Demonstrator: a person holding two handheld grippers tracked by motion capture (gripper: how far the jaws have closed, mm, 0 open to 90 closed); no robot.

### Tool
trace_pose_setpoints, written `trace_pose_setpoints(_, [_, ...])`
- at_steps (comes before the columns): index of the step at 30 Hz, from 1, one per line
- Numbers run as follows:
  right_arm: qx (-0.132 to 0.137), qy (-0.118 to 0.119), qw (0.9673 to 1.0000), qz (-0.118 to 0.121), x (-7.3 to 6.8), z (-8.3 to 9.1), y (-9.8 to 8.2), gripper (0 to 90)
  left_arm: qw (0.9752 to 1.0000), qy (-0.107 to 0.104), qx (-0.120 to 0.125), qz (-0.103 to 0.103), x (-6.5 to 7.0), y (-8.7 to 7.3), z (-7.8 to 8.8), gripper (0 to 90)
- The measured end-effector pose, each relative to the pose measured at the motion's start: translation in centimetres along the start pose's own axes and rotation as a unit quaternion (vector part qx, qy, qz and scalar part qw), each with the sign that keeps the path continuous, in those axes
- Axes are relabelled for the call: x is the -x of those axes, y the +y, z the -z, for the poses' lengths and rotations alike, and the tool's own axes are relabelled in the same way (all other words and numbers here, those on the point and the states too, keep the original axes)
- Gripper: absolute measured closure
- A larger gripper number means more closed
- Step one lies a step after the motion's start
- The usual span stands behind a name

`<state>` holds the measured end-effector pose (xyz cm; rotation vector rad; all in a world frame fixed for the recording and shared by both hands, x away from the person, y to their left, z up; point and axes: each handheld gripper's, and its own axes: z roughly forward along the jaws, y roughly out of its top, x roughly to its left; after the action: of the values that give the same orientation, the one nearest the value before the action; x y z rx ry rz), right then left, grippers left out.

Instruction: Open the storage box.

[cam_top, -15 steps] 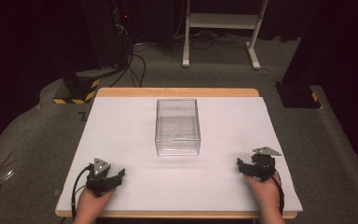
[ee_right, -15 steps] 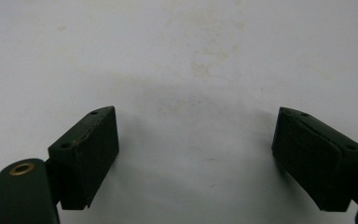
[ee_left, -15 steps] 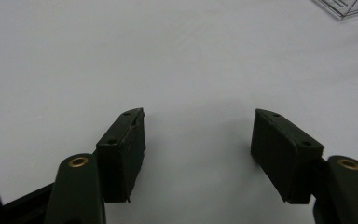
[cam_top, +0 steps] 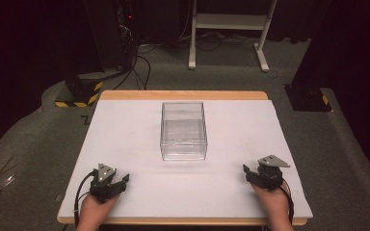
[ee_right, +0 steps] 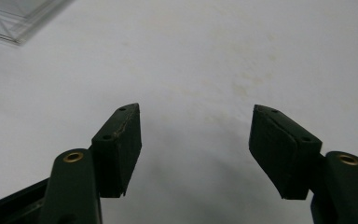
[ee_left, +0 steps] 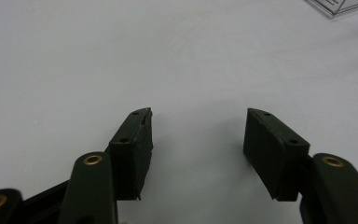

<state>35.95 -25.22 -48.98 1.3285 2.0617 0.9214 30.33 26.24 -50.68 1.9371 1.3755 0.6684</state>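
A clear plastic box stands upright and empty in the middle of the white table top. My left gripper rests low near the front left corner, open, with bare white surface between its jaws. My right gripper sits near the front right corner, open too, nothing between its jaws. Both point inward toward the box, well short of it. A corner of the box shows at the top right of the left gripper view, and another corner at the top left of the right gripper view.
The table has a wooden edge at the back. Beyond it on the dark carpet stand a white frame, cables and a yellow-black striped base. Another black base stands at the right.
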Motion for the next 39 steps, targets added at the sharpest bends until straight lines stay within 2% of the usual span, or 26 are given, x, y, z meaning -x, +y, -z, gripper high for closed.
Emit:
trace_pose_setpoints(2, [0.012, 0.01, 0.9999, 0.005, -0.6, 0.2, 0.2, 36.1, 0.9999, -0.01, -0.001, 0.001, 0.2, 0.1, -0.1, 43.5])
trace_pose_setpoints(6, [0.017, 0.026, 0.9995, 0.008, -1.6, 0.3, 0.5, 36.6, 0.9997, -0.022, 0.001, -0.005, 0.9, 0.4, -0.1, 48.9])
trace_pose_setpoints(8, [0.021, 0.036, 0.9989, 0.021, -2.7, 0.3, 0.7, 38.2, 0.9994, -0.03, 0.008, -0.012, 1.8, 0.9, -0.1, 52.3])
trace_pose_setpoints(14, [0.037, 0.052, 0.9964, 0.057, -5.6, 0.4, 1.3, 42.9, 0.9982, -0.054, 0.023, -0.014, 3.9, 2.1, 0.3, 56.4])
trace_pose_setpoints(17, [0.038, 0.068, 0.9941, 0.075, -7.1, 0.4, 1.5, 43.9, 0.9968, -0.075, 0.024, -0.013, 4.7, 2.9, 0.3, 61.7])
trace_pose_setpoints(18, [0.04, 0.073, 0.9933, 0.081, -7.6, 0.3, 1.5, 44.3, 0.9968, -0.075, 0.024, -0.013, 4.7, 2.9, 0.3, 64.0])
trace_pose_setpoints(20, [0.04, 0.08, 0.9919, 0.09, -8.2, 0.2, 1.6, 44.6, 0.9953, -0.09, 0.032, -0.014, 5.6, 3.7, 0.4, 66.5])
trace_pose_setpoints(25, [0.045, 0.095, 0.9911, 0.081, -9.3, -0.1, 1.9, 48.6, 0.9929, -0.098, 0.063, -0.022, 7.6, 5.3, -0.2, 72.1])
trace_pose_setpoints(26, [0.045, 0.095, 0.9911, 0.081, -9.3, -0.1, 1.9, 48.6, 0.9929, -0.098, 0.063, -0.022, 7.6, 5.3, -0.2, 73.1])
trace_pose_setpoints(30, [0.056, 0.1, 0.9891, 0.093, -10.2, 0.0, 2.1, 54.2, 0.9917, -0.095, 0.081, -0.029, 9.8, 6.1, -1.1, 75.1])
trace_pose_setpoints(33, [0.067, 0.116, 0.9877, 0.082, -10.9, 0.0, 2.7, 57.7, 0.9905, -0.096, 0.092, -0.034, 11.1, 7.0, -1.8, 73.7])
trace_pose_setpoints(37, [0.067, 0.122, 0.9864, 0.088, -11.8, -0.5, 3.6, 59.2, 0.9903, -0.098, 0.095, -0.025, 11.6, 8.0, -2.8, 69.2])
trace_pose_setpoints(39, [0.072, 0.124, 0.9855, 0.09, -12.1, -0.8, 4.2, 60.0, 0.9906, -0.091, 0.099, -0.028, 11.7, 8.4, -3.3, 68.9])
